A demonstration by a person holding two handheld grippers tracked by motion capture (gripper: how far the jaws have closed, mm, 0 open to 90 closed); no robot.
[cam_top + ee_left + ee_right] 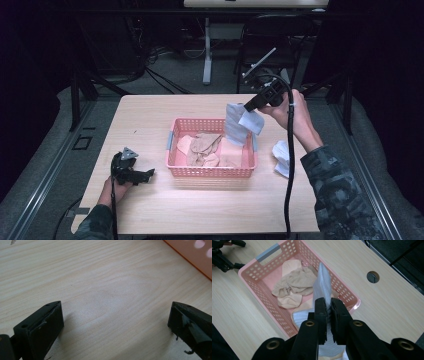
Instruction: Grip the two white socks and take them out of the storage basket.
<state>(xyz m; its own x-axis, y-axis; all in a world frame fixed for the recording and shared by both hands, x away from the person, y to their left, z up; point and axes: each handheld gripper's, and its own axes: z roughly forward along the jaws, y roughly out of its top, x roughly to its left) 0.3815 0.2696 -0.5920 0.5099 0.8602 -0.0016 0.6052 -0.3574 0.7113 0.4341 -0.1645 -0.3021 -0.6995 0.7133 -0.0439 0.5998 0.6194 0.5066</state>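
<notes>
Right tool point(329, 312) clamps a grey cloth point(322, 282) (perhaps a sock) above the pink basket point(262, 290); left tool point(115, 322) gapes.

left tool point(115, 322): jaws wide apart, nothing between them
desk point(100, 277): pale wood
basket point(195, 257): pink corner, upper right

I see a white crumpled cloth point(281, 158) lying on the wooden table point(150, 120), right of the basket. Behind the table stand a black chair point(270, 40) and a white desk leg point(207, 50).
</notes>
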